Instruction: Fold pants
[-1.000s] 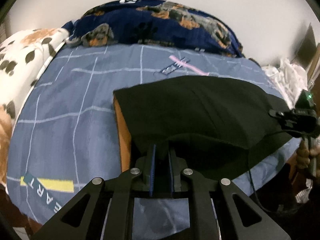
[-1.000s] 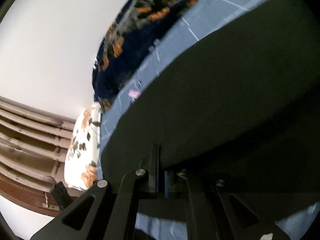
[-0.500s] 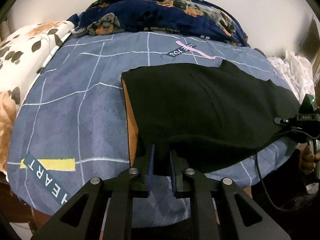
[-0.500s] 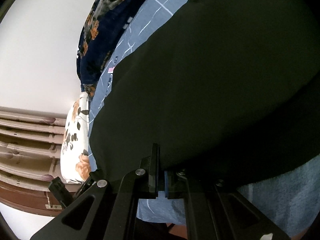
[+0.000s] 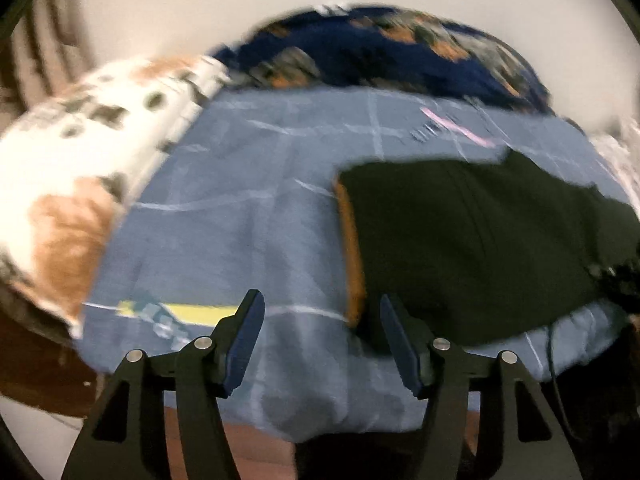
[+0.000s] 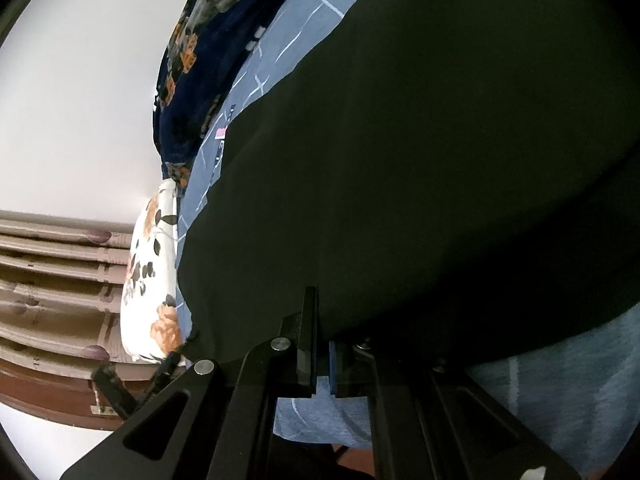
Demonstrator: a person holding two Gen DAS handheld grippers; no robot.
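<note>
While the black pants (image 5: 472, 256) lie on the blue bed sheet (image 5: 240, 240), near the bed's front edge, the two tools are doing different jobs. The left gripper (image 5: 322, 340) has its jaws spread wide, with nothing between them. It hangs just in front of the bed edge, beside the pants' left end, where an orange lining (image 5: 352, 256) shows along the side. That picture is blurry, so small things are hard to tell.

The right gripper (image 6: 322, 354) has its jaws pressed together on the near edge of the pants (image 6: 440, 160). The dark cloth fills most of that view and looks flat.

It looks like one fold has just been laid down, and one side has been let go. The right side is not let go yet.

Next, the right jaws need to open and slip off without dragging the cloth. Then both tools need to find a new edge to pinch for another fold. The flowery pillow (image 5: 72, 168) and the dark blanket (image 5: 400, 60) lie well away from the pants.
</note>
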